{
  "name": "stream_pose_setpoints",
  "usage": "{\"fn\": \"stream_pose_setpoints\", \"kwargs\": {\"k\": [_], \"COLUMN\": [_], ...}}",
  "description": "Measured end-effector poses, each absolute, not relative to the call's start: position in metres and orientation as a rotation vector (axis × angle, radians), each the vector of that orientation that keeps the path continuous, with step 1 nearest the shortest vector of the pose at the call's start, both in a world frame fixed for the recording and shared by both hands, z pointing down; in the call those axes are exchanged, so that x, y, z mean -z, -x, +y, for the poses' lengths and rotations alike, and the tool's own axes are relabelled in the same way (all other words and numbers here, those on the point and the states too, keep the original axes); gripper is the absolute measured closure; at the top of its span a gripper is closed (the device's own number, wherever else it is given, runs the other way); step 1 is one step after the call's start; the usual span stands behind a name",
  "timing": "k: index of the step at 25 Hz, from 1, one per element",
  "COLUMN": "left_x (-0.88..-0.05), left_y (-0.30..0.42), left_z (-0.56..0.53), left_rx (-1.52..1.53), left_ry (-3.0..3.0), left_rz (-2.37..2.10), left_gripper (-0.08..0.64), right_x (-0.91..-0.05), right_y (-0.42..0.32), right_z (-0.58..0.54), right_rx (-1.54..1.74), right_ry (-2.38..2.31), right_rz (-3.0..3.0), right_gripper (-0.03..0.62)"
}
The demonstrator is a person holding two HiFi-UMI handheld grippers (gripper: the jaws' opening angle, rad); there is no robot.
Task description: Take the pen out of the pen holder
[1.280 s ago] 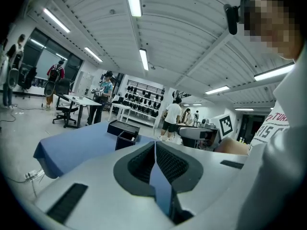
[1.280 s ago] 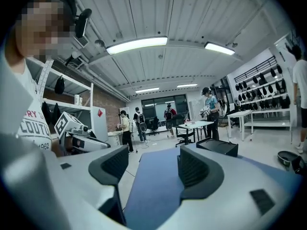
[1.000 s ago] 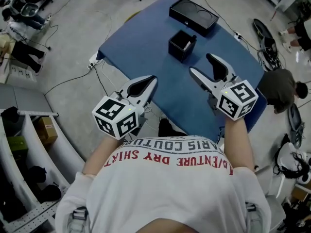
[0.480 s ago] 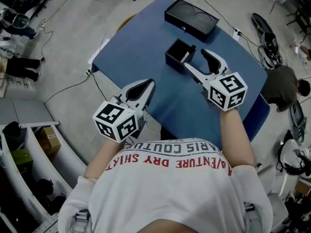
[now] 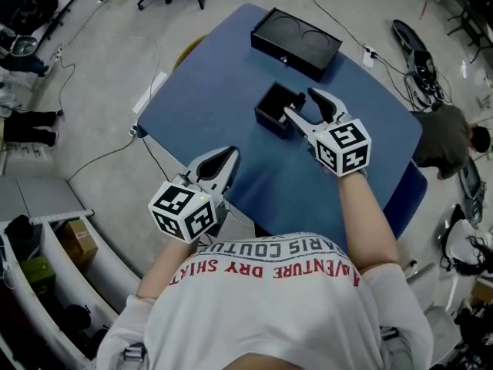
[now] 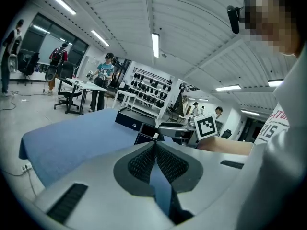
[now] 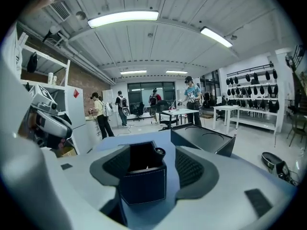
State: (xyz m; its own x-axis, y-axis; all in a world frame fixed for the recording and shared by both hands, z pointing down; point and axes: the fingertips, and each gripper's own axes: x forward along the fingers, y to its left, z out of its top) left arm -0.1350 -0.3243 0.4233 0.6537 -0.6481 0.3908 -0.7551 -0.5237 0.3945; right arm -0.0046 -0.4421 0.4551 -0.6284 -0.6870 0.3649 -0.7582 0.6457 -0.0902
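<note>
Holder (image 5: 271, 110), black, square, stands mid-bench (image 5: 208, 91), pen (image 7: 159, 152) upright in its corner, top just above rim. Right claw (image 5: 302, 105) open, jaws spread to either side of holder; contact unclear. Left claw (image 5: 221, 159) closed, empty, at near bench edge, well apart from holder. Black case (image 5: 296, 43) lies beyond holder.
</note>
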Motion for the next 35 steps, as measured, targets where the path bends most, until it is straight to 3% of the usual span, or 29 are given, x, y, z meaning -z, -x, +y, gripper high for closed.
{"fn": "stream_pose_setpoints", "kwargs": {"k": [13,35], "left_x": [-0.444,-0.446], "left_y": [0.140,0.150], "left_z": [-0.328,-0.300], "left_rx": [-0.263,-0.247], "left_ry": [-2.286,-2.261], "left_rz": [-1.071,-1.114], "left_gripper": [0.528,0.528], "right_x": [-0.461,-0.428], "right_y": [0.007,0.018], "right_z": [-0.450,-0.434], "right_rx": [-0.217,-0.135], "right_ry": [-1.216,-1.207], "right_rz": [-2.535,-2.629], "right_gripper": [0.474,0.508]}}
